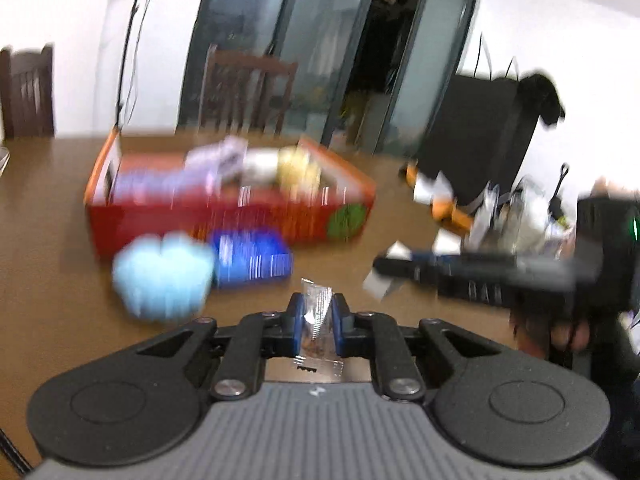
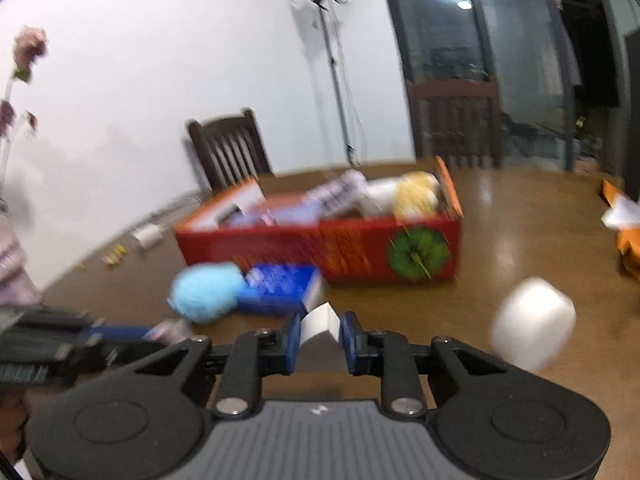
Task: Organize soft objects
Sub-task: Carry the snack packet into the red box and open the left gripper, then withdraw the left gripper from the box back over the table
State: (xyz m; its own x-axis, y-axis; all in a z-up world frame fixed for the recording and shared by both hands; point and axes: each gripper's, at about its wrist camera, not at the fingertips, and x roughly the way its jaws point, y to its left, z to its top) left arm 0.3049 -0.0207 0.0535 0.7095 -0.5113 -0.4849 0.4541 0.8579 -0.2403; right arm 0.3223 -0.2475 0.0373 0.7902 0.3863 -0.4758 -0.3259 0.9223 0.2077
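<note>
Clear plastic crinkles between the blue pads of my left gripper [image 1: 318,316], which pinches a small see-through snack packet [image 1: 317,320] above the brown table [image 1: 60,280]. My right gripper [image 2: 320,338] clamps a white paper piece [image 2: 318,322] between its pads. Ahead on the table sits the red box [image 2: 360,252] holding soft things, with a light-blue fluffy ball [image 2: 206,292] touching a blue packet [image 2: 282,286] just before it and a white foam block [image 2: 534,324] well to the right.

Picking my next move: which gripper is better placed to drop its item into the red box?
Left. The left gripper is shut on a clear snack packet, facing the red box. The right gripper holds only a white slip.
</note>
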